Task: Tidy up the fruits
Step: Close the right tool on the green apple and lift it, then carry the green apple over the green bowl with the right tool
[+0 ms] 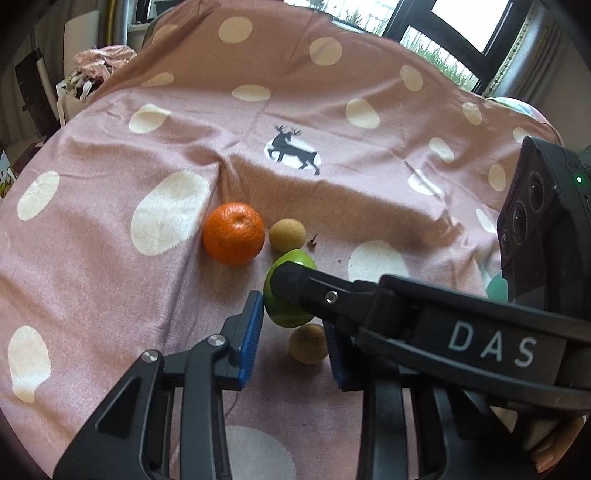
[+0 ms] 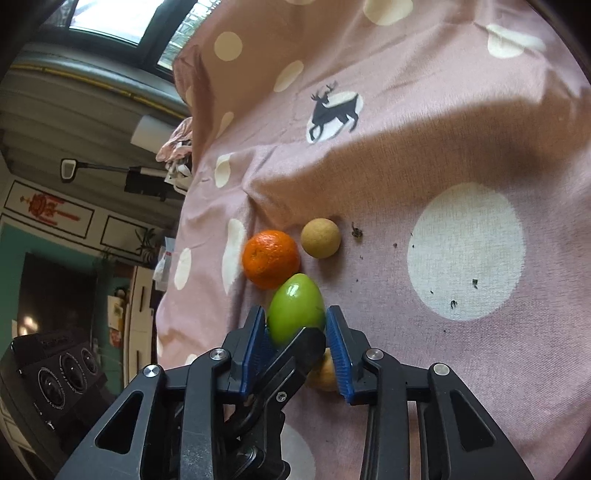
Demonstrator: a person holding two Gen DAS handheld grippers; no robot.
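Note:
A green fruit lies on the pink spotted cloth. An orange and a tan round fruit lie just beyond it. A second tan fruit lies just before it. My left gripper has its blue pads on both sides of the green fruit; its right finger is partly hidden by the other gripper. My right gripper also has its pads against the green fruit, and one of its fingers crosses over the fruit.
The cloth covers a bed or table with a deer print further back. Dark crumbs lie on a white spot at the right. Windows and room clutter stand past the far edge.

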